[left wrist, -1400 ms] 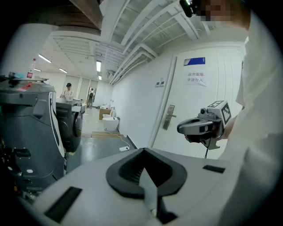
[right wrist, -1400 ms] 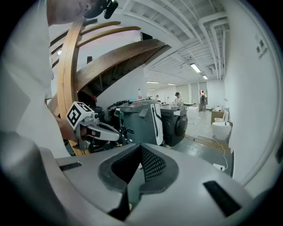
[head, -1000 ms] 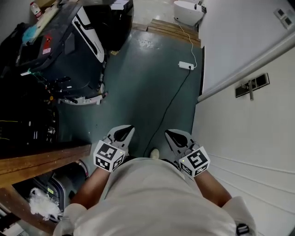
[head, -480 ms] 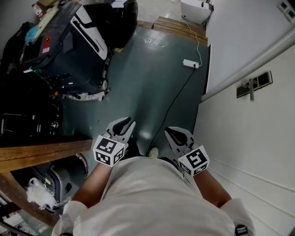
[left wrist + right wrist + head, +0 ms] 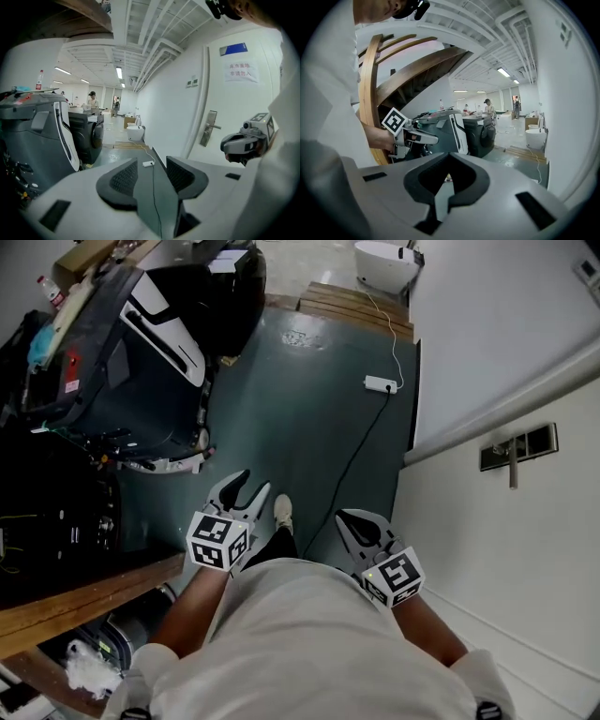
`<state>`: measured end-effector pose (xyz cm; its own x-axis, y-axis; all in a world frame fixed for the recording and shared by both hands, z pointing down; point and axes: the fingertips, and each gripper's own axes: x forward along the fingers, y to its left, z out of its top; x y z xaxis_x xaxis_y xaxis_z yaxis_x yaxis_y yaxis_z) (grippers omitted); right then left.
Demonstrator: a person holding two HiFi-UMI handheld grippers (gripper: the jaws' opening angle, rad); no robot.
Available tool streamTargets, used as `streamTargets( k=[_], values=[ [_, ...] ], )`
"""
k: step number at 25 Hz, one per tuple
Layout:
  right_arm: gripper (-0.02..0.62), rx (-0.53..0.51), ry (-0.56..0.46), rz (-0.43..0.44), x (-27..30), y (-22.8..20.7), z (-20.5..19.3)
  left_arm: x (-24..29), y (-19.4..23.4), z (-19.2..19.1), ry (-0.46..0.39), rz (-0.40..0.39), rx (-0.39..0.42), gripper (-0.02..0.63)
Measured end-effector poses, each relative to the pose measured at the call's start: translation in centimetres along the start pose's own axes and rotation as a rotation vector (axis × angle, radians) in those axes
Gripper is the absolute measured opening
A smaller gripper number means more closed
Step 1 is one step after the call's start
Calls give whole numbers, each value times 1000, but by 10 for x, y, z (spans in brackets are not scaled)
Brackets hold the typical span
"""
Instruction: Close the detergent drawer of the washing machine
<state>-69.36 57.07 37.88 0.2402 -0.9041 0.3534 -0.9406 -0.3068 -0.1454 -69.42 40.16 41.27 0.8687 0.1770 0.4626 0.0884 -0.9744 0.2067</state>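
A dark front-loading washing machine (image 5: 225, 282) stands far ahead on the left, also in the left gripper view (image 5: 89, 140) and the right gripper view (image 5: 485, 133). Its detergent drawer cannot be made out from here. My left gripper (image 5: 248, 486) hangs over the green floor at waist height; its jaws have just been opening and stand apart with nothing between them (image 5: 151, 161). My right gripper (image 5: 345, 517) is level with it to the right, its tips meeting on nothing (image 5: 448, 155). Both are far from the machine.
A large grey floor-cleaning machine (image 5: 141, 352) fills the left side. A white cable with a power block (image 5: 380, 383) runs along the floor. A white door with a handle (image 5: 511, 451) is on the right. Wooden planks (image 5: 356, 301) lie ahead, and a wooden beam (image 5: 84, 587) sits at the lower left.
The left gripper's jaws have opened from shut. Both grippers have travelled forward along the corridor, and a shoe now shows further ahead between them.
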Motion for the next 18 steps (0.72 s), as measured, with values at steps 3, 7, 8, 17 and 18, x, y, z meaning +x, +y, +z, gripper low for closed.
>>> streamTargets(
  k=[3, 7, 8, 17, 18],
  values=[
    [3, -19, 4, -13, 29, -21, 24, 29, 34, 32, -23, 15, 11, 196],
    [3, 3, 42, -27, 75, -50, 50, 62, 79, 64, -47, 45, 27, 233],
    [3, 2, 49, -29, 87, -54, 56, 68, 90, 71, -50, 49, 27, 238],
    [3, -17, 44, 18, 163, -85, 92, 109, 157, 98, -49, 76, 11, 229],
    [3, -18, 43, 22, 168, -91, 94, 115, 162, 101, -49, 81, 6, 229]
  ],
)
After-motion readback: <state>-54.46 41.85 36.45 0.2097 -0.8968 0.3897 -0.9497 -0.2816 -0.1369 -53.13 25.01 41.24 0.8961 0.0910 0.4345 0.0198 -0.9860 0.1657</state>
